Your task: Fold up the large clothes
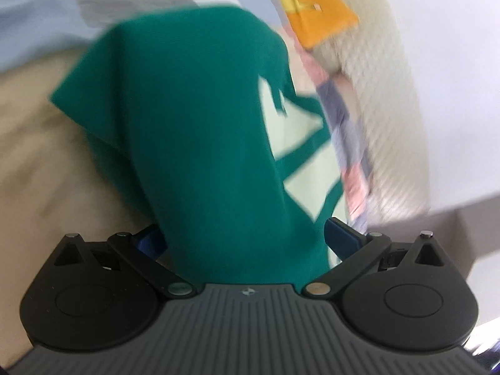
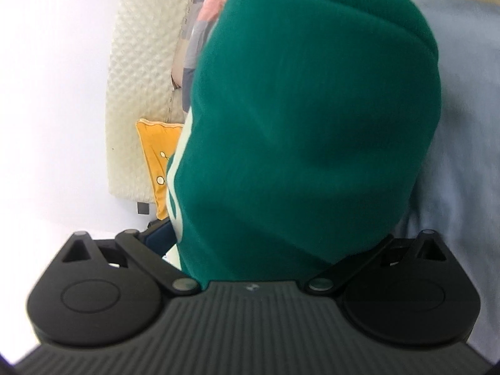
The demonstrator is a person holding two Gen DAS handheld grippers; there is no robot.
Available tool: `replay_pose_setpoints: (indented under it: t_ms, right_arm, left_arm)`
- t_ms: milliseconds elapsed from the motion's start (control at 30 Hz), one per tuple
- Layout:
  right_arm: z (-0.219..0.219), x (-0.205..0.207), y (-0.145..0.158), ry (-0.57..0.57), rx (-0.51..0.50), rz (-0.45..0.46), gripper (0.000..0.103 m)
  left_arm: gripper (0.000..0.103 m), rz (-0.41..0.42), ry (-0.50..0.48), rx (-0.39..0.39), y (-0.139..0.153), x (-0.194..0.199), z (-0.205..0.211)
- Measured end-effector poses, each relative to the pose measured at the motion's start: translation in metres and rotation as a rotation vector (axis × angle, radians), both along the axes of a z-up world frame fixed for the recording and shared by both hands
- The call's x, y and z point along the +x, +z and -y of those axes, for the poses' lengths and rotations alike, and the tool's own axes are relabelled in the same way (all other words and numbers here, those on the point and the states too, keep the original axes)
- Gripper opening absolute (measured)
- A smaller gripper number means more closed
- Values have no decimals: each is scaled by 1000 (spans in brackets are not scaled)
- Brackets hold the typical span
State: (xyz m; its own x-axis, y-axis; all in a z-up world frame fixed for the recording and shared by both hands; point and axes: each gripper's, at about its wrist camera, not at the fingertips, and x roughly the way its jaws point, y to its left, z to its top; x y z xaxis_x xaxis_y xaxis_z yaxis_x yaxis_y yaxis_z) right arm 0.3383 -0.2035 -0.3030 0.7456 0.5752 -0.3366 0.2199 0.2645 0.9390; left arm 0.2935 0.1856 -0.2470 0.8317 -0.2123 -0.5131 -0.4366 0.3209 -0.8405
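Each view is taken from a wrist camera looking forward along its tool, pressed very close to the green garment (image 1: 200, 131) (image 2: 312, 118), which fills the middle. An orange cushion (image 1: 315, 9) (image 2: 159, 159) beyond the garment is shared by both views.

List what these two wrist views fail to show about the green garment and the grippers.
- Left wrist view: green garment covers the left gripper fingertips, so the grip is unseen; motion blur smears the background.
- Right wrist view: the garment hides the right gripper fingertips and the surface below.
- Both views: the garment's full shape is cut off.
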Motion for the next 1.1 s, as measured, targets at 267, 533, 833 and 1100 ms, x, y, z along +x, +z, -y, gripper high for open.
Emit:
replay_pose_setpoints:
  t_ms: [267, 533, 833, 1100]
  right_arm:
    - [15, -8, -12, -98, 90, 1, 103]
    - [8, 1, -13, -83, 55, -32, 103]
    - [7, 22, -19, -58, 13, -62, 103]
    - [4, 44, -20, -30, 33, -22, 87]
  left_arm:
    - [102, 33, 106, -183, -20, 0, -21]
    - [102, -3, 162, -174, -20, 4, -27]
    - [103, -79, 176, -164, -23, 58, -28]
    - [98, -111, 142, -83, -14, 73, -22]
